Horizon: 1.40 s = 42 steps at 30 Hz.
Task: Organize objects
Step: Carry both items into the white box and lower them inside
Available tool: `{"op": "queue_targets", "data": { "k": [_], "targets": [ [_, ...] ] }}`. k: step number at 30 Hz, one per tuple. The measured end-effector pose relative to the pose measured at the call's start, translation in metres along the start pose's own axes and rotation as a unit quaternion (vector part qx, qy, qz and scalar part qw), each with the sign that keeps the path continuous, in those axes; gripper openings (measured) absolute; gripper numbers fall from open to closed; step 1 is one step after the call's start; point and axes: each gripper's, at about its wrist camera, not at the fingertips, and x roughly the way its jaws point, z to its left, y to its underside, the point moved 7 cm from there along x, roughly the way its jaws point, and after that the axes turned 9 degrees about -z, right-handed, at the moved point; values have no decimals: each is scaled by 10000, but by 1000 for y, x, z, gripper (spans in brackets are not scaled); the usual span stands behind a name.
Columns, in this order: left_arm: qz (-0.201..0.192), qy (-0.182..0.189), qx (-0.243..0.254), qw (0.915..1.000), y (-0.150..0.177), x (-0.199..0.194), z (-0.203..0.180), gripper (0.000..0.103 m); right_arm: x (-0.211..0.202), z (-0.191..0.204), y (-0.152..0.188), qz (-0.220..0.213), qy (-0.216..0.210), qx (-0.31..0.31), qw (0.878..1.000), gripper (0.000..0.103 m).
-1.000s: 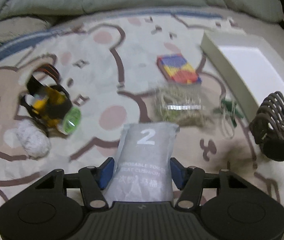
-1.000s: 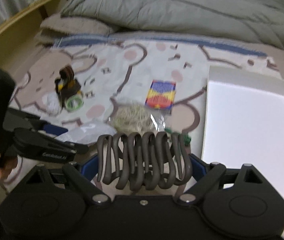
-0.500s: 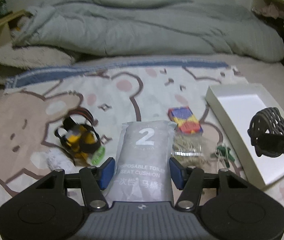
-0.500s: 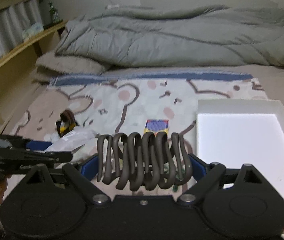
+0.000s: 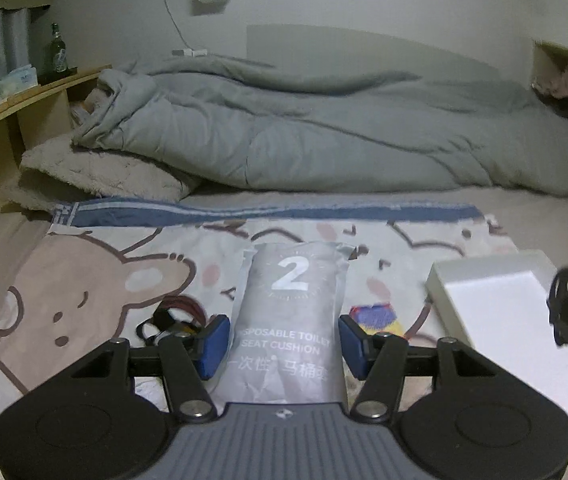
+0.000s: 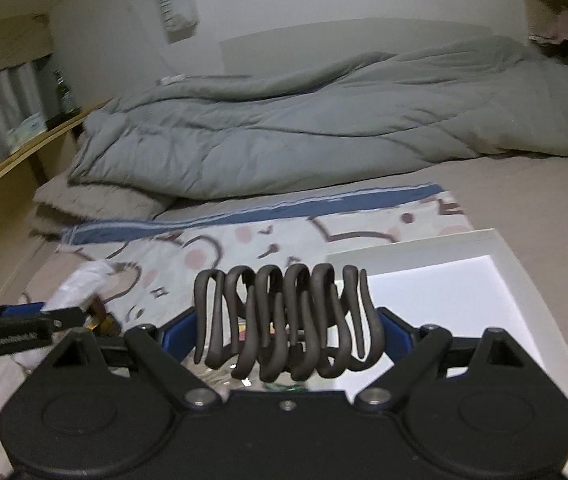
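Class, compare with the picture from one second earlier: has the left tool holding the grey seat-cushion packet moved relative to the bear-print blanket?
Yes. The left tool with the grey seat-cushion packet has risen and tilted up from the bear-print blanket.

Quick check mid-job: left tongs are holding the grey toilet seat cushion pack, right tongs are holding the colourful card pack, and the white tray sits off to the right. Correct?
Not quite. The right tongs grip a dark coiled wire holder, not the card pack, as the right wrist view shows. The left tongs do hold the toilet seat cushion pack, and the white tray sits to the right.
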Motion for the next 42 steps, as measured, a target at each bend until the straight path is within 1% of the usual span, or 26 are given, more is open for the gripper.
{"op": "queue_targets", "data": {
  "k": [4, 9, 15, 20, 23, 26, 31, 34, 36, 39, 42],
  "targets": [
    [-68, 201, -178, 9996, -6, 4, -30, 59, -2, -24, -1, -45, 262, 88, 9996, 92],
    [-61, 529, -377, 9979, 0, 13, -78, 59, -7, -58, -3, -109, 542, 237, 9982, 92],
    [51, 879, -639, 9941, 18, 23, -132, 59, -12, -97, 1, -79, 814, 466, 9956, 92],
    [242, 1020, -826, 9911, 39, 36, -167, 59, -14, -122, 9, 37, 995, 557, 9935, 92],
    [375, 1037, -892, 9899, 54, 42, -182, 59, -12, -134, 17, 170, 1093, 610, 9920, 92],
    [489, 996, -1007, 9887, 68, 48, -194, 59, -9, -143, 24, 340, 1188, 666, 9901, 92],
    [597, 672, -1127, 9896, 81, 60, -205, 59, -1, -146, 34, 586, 1202, 664, 9888, 92],
    [639, 670, -1117, 9894, 83, 61, -211, 61, 3, -145, 38, 674, 1194, 616, 9886, 92],
    [652, 725, -1077, 9894, 85, 60, -212, 72, 6, -145, 41, 734, 1158, 652, 9884, 92],
    [617, 802, -988, 9899, 85, 56, -210, 81, 9, -149, 45, 816, 1136, 759, 9873, 92],
    [538, 825, -760, 9922, 85, 51, -205, 82, 12, -153, 48, 911, 1149, 889, 9852, 92]
  ]
}}
